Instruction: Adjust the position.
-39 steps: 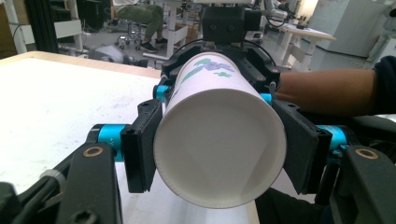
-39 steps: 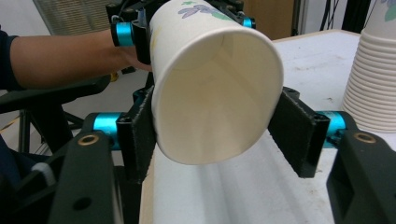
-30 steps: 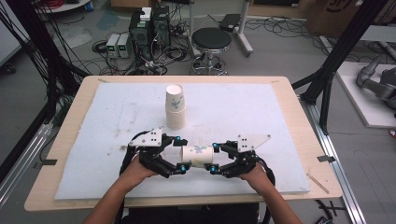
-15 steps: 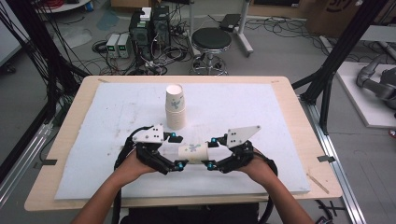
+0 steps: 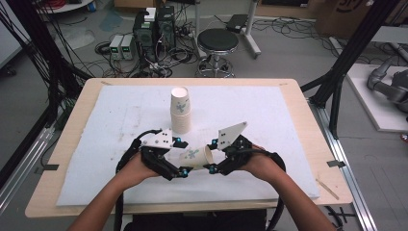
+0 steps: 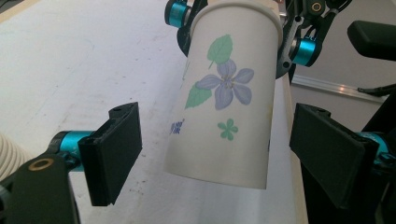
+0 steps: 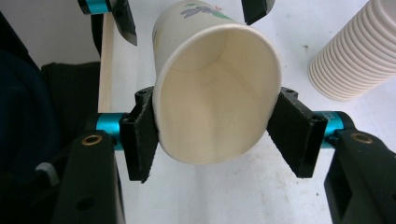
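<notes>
A white paper cup (image 5: 195, 156) printed with a purple flower hangs on its side above the white mat (image 5: 269, 120), between the two grippers. My right gripper (image 5: 210, 155) is shut on it just below the rim, and in the right gripper view the cup (image 7: 215, 102) is pinched into an oval between the pads of that gripper (image 7: 217, 130). My left gripper (image 6: 218, 151) stands open around the cup's (image 6: 224, 93) closed end, both pads clear of the wall. Just behind stands an upright stack of cups (image 5: 181, 110).
The stack of cups (image 7: 359, 56) stands close beyond the held cup, to the right in the right gripper view. The mat covers a wooden table (image 5: 308, 110). The table's near edge lies just below both hands. A stool (image 5: 217, 41) and electronics stand on the floor past the far edge.
My right gripper has risen and drifted left with the cup in its jaws, so the cup's rim end is higher off the mat. The left gripper has hardly moved.
</notes>
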The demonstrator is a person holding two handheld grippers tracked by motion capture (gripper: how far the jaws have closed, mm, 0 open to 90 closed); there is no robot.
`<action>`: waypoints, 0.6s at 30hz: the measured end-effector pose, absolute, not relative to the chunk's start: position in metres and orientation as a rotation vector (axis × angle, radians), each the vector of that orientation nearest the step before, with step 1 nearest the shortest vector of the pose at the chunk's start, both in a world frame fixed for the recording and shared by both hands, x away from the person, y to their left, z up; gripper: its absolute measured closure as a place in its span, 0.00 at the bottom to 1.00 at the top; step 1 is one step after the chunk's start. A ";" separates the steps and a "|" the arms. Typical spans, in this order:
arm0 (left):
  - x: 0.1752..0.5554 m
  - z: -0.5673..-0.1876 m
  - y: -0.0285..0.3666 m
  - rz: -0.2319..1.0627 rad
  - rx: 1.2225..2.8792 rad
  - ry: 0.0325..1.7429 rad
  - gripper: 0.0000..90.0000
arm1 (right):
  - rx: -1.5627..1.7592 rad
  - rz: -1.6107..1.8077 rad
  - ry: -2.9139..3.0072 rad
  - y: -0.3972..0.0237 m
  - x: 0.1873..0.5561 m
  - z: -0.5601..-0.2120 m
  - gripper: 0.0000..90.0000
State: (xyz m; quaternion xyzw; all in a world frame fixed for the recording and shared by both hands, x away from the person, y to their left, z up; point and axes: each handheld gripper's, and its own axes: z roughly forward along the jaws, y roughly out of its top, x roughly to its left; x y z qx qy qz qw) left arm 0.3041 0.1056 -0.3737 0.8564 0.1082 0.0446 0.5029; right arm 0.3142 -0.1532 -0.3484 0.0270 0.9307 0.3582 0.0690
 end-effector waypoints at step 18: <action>0.308 -0.377 0.099 0.085 2.156 0.244 0.21 | 0.009 0.778 2.891 -0.128 0.317 -0.333 0.41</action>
